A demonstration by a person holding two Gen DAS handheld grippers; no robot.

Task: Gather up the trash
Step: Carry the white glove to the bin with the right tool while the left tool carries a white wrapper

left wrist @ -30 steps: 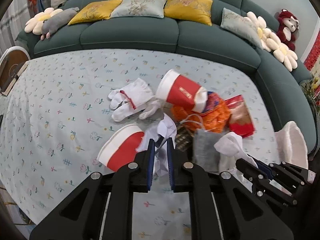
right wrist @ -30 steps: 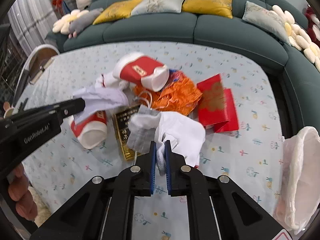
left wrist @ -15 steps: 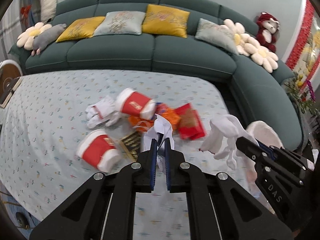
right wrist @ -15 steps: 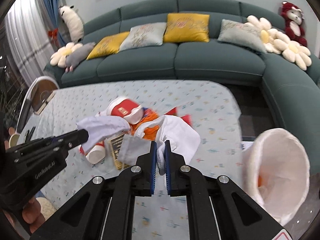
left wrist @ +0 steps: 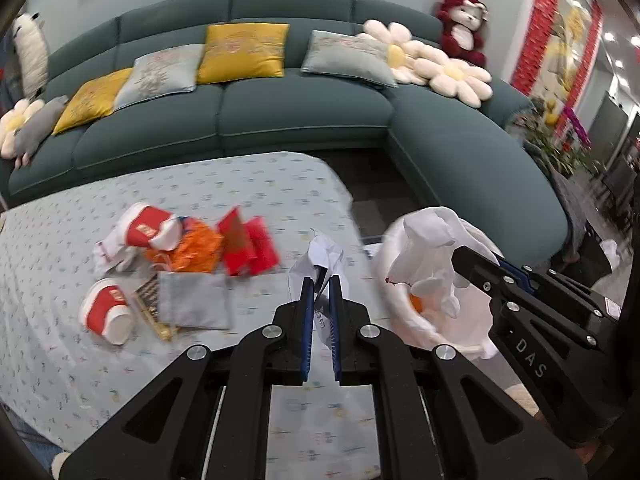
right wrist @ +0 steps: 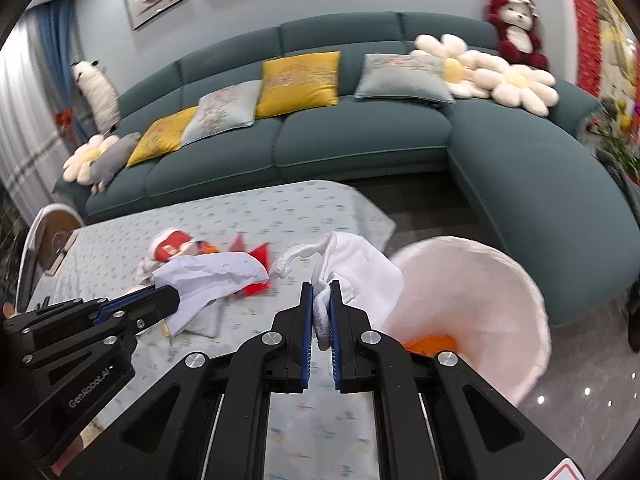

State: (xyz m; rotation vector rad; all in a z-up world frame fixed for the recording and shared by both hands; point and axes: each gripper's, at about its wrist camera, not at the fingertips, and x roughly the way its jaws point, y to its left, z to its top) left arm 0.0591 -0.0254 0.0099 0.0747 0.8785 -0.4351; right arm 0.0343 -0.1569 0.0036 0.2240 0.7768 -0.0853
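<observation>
Crumpled paper [left wrist: 320,254] is pinched in the left gripper [left wrist: 320,300], lifted clear of the desk [left wrist: 260,184]. A white cloth glove [right wrist: 360,272] is clamped in the right gripper [right wrist: 320,304], hanging beside the white bin [right wrist: 500,280] on the right, likely to drop in. Red cups [left wrist: 106,312] and wrappers [left wrist: 248,240] wait left.

Black left gripper [left wrist: 320,292] and right gripper [right wrist: 321,298], blue pads, silver screws
</observation>
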